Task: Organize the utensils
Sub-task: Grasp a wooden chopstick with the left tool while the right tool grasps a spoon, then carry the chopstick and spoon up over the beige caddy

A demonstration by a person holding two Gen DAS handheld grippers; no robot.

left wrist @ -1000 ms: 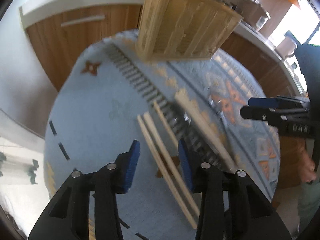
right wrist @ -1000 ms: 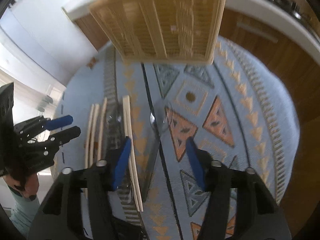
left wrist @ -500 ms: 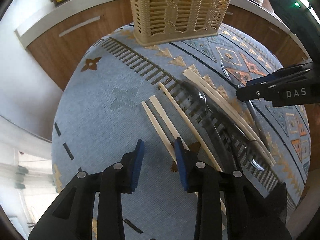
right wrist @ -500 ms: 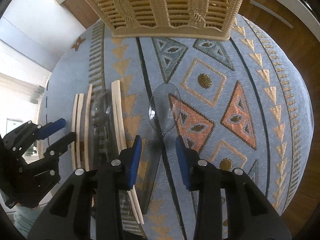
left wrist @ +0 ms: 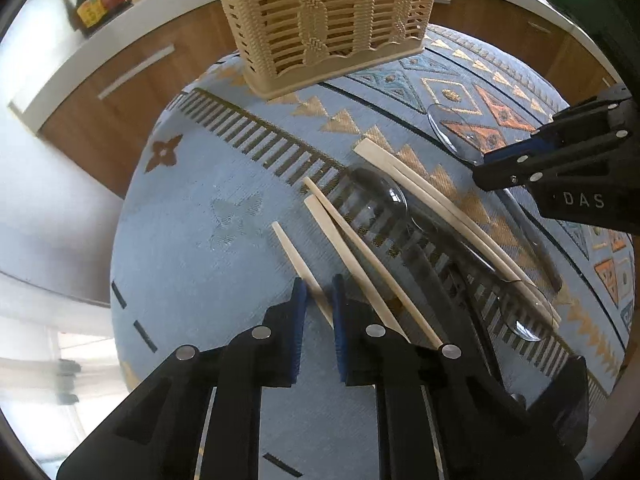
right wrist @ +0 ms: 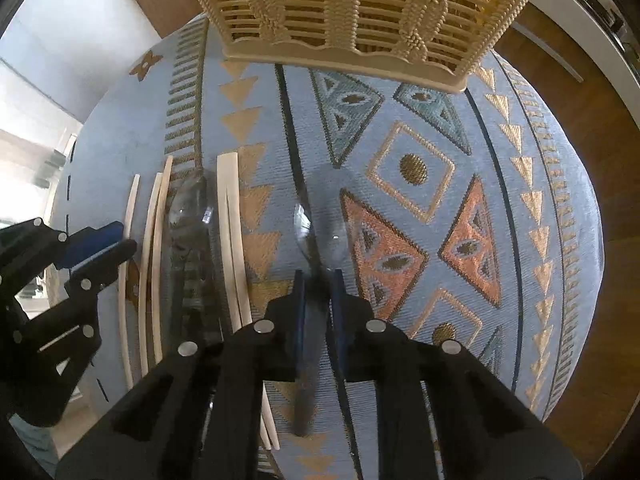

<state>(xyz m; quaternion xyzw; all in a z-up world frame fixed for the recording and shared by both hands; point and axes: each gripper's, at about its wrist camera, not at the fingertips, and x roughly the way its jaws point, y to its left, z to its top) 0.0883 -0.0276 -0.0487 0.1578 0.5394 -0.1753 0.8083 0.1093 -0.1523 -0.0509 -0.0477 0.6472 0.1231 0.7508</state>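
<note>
Both claws have just been closing: our left claw clamps the outermost pale wooden chopstick, our right claw the clear plastic spoon. Every utensil lies on the blue patterned table; the cream slatted basket waits at twelve o'clock.

Your table, under a blue patterned cloth, carries a woven basket at the far edge, five pale chopsticks lying loose, and two clear plastic spoons among them.
</note>
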